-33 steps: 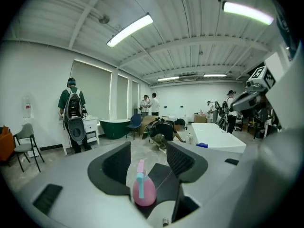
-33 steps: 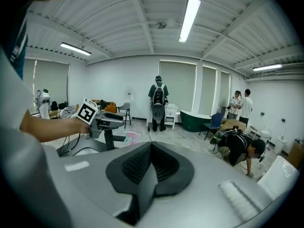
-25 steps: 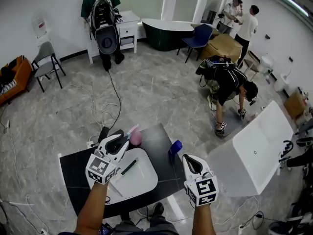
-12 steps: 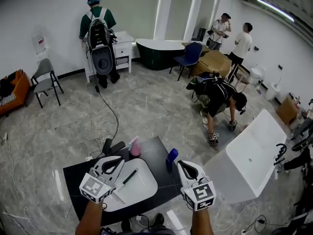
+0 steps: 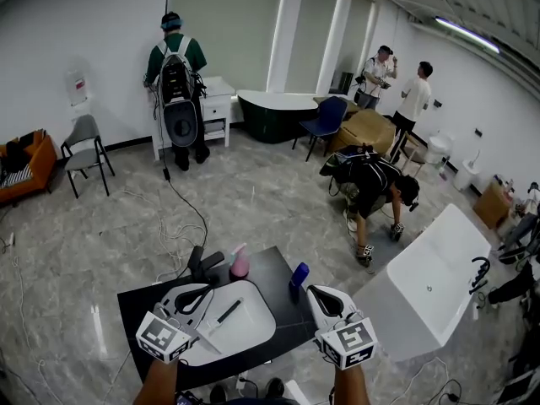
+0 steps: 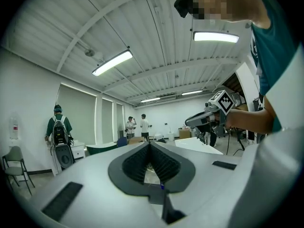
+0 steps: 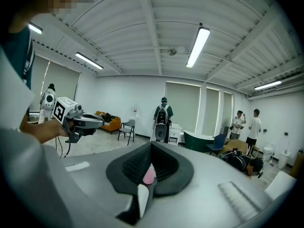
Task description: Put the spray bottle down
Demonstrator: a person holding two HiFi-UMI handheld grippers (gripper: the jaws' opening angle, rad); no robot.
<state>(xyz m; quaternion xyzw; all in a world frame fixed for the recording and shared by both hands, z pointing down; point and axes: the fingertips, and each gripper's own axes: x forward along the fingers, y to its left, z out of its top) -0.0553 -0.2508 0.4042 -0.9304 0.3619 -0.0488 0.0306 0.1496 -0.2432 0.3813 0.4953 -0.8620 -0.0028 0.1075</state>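
Pink plastic marked the bottle (image 5: 240,261). It stood upright on the black table (image 5: 135,298), near the far edge, just beyond the white basin (image 5: 253,323). Neither of my tools touched it.

My left gripper (image 5: 202,291) hung over the near left part of the basin, well apart from the bottle. Its jaws were clenched together with nothing between them. My right gripper (image 5: 314,292) hung by the table's right side, its jaws pressed together too and gripping nothing. In the right gripper view a bit of pink showed low in the hollow behind the jaws. I could not tell what it was.

A thin black tool (image 5: 226,312) lay slanted in the basin. A blue cap (image 5: 299,273) sat at the table's right edge, near my right gripper. Some black gear (image 5: 205,261) lay just left of the bottle.

Farther out on the grey floor, a person with a backpack (image 5: 177,83) stood at a white cabinet (image 5: 218,99). Another person (image 5: 375,188) bent over to the right, and a long white tub (image 5: 430,281) lay to the table's right.
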